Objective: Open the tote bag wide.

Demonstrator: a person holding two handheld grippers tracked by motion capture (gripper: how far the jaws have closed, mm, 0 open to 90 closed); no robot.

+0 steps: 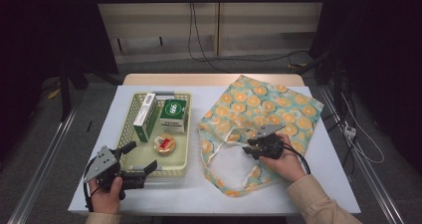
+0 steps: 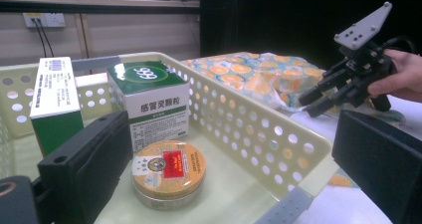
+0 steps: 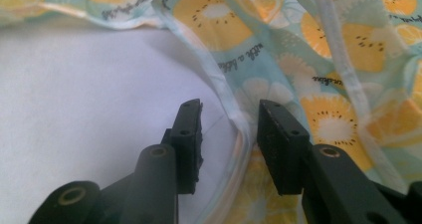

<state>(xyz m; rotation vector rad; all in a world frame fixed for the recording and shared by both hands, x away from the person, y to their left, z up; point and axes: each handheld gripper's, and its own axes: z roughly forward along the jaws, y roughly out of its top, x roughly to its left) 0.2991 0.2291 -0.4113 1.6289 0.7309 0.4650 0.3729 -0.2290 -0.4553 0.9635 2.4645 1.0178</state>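
A tote bag (image 1: 259,109) printed with orange slices lies flat on the right of the white table. My right gripper (image 1: 248,148) hovers low over its near-left edge, by the handle loop (image 1: 214,169). In the right gripper view the bag's folded hem (image 3: 238,129) runs between the jaws of my right gripper (image 3: 230,109); a gap shows beside the left pad, so it is open. My left gripper (image 1: 141,157) is open and straddles the near-right corner of a cream perforated basket (image 1: 188,134), one jaw inside and one outside.
The basket holds a tall green-and-white box (image 1: 145,117), a green-topped box (image 1: 173,115) and a round orange tin (image 1: 164,144). Bare tabletop (image 1: 323,159) runs to the right and front of the bag. Cables trail on the floor beyond the table.
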